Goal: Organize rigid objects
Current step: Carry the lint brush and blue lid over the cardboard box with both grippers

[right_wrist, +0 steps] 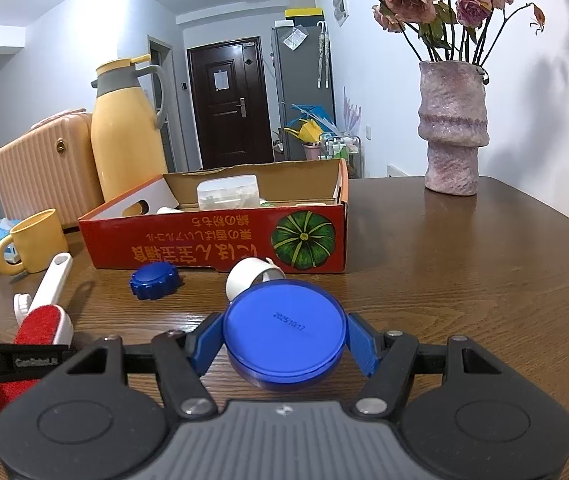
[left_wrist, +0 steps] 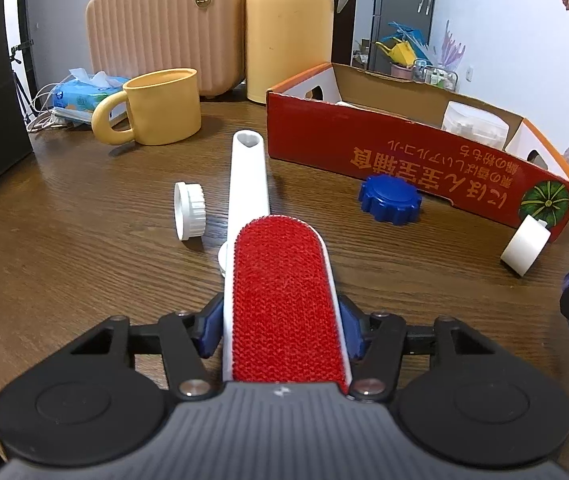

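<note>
Lint brush (left_wrist: 284,300) gripped between left jaws, round blue lid (right_wrist: 283,334) clamped in right jaws.

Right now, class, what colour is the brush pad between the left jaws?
Red, on a white handle: the lint brush, clearest in the left wrist view.

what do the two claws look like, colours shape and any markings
Both look alike: the left claw and right claw have blue finger pads on black linkage arms with silver screws. Two round black discs flank a grey ribbed body bearing a small white logo. The left claw's black side, seen from the right wrist, carries small white lettering, too blurred to read.
</note>
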{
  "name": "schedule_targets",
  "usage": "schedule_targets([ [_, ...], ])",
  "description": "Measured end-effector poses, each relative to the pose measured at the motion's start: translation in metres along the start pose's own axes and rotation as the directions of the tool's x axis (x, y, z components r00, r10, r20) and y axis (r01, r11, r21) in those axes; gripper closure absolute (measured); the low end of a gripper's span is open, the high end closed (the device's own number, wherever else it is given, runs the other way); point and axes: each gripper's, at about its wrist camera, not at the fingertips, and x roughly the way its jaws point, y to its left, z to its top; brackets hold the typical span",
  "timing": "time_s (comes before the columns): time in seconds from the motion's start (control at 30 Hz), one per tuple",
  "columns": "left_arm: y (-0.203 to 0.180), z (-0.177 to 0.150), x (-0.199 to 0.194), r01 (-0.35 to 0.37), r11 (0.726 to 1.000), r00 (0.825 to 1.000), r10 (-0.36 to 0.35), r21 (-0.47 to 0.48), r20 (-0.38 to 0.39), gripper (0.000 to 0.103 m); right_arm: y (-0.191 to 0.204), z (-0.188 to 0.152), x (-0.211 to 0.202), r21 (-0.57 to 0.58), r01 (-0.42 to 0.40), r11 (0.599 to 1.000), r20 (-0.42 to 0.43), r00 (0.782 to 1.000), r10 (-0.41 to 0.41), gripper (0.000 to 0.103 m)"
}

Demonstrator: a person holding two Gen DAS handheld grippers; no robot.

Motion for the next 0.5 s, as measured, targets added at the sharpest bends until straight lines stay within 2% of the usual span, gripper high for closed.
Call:
schedule_targets([
  [0.5,0.015,0.001,-0.021,0.077,0.997,0.994,-0.079,0.025,0.072,0.046,-0.004,-0.001,-0.003,0.016,0.026,1.0,0.03,0.999,-0.027,0.038],
])
